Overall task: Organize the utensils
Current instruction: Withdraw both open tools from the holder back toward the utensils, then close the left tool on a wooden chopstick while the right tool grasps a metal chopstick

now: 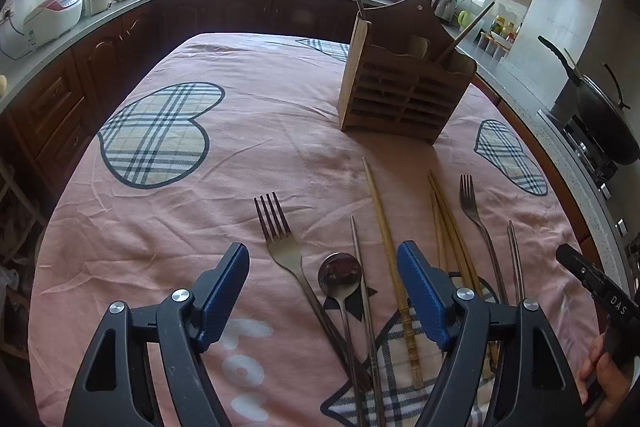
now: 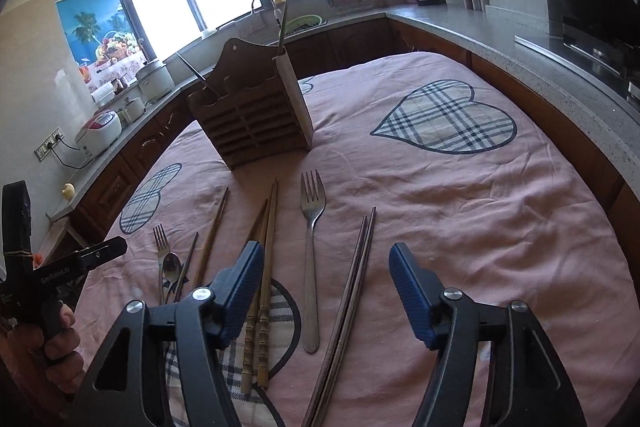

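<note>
Utensils lie in a row on the pink tablecloth (image 1: pixel 248 155) in front of a wooden utensil holder (image 1: pixel 404 95) (image 2: pixel 256 123), which has a few sticks standing in it. My left gripper (image 1: pixel 322 255) hovers open over a fork (image 1: pixel 280 239), a spoon (image 1: pixel 340 273), a metal chopstick (image 1: pixel 360 267) and a bamboo chopstick (image 1: pixel 380 219); its pads touch none of them. My right gripper (image 2: pixel 326 251) is open above a larger fork (image 2: pixel 312 227) and a dark chopstick pair (image 2: pixel 356 267). A bamboo pair (image 2: pixel 266 247) runs under its left finger.
Kitchen counters wrap around the table on three sides. A black wok (image 1: pixel 600 123) sits on the stove at the right, and rice cookers (image 1: pixel 52 15) stand at the left. Each view shows a hand holding the other gripper at its edge.
</note>
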### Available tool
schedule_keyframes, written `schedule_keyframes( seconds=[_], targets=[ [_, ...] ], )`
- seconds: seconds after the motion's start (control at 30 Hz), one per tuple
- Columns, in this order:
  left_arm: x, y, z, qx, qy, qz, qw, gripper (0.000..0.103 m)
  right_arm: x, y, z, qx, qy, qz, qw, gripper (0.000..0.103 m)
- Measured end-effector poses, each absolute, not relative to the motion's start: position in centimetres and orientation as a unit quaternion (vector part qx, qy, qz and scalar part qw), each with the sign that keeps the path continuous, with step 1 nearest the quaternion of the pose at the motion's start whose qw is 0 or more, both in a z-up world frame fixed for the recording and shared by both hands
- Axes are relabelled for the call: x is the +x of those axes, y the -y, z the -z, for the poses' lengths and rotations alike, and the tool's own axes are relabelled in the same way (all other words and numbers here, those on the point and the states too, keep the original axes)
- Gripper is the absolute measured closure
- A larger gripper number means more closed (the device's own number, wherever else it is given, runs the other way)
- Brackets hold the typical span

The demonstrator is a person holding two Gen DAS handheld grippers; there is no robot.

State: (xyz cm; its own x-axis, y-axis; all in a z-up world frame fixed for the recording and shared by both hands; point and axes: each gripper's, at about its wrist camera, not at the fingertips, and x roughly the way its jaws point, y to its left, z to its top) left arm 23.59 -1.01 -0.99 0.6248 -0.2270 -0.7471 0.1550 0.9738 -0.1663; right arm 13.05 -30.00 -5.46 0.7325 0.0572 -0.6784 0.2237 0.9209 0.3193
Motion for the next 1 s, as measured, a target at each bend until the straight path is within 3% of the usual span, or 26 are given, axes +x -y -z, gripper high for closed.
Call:
schedule_keyframes(
  seconds=[0.1, 0.57, 0.9, 1.0],
  targets=[
    [25.5, 2.0, 1.5, -0.036, -0.433, 0.108, 0.894, 0.033, 14.2, 30.8, 6.1, 0.198, -0.376, 0.058, 0.903, 0.061],
    [35.7, 6.8, 4.8, 0.000, -0.491, 0.121, 0.863, 0.049, 18.7, 32.8, 9.1, 0.201, -0.438, 0.068, 0.874, 0.072],
    [39.9, 9.7, 8.0, 0.032, -0.523, 0.128, 0.842, 0.067, 20.6, 33.3, 10.7, 0.184, -0.472, 0.078, 0.859, 0.092],
    [40.3, 10.4, 8.6, 0.048, -0.522, 0.127, 0.842, 0.067, 20.9, 33.0, 10.7, 0.173, -0.476, 0.077, 0.859, 0.092]
  ],
)
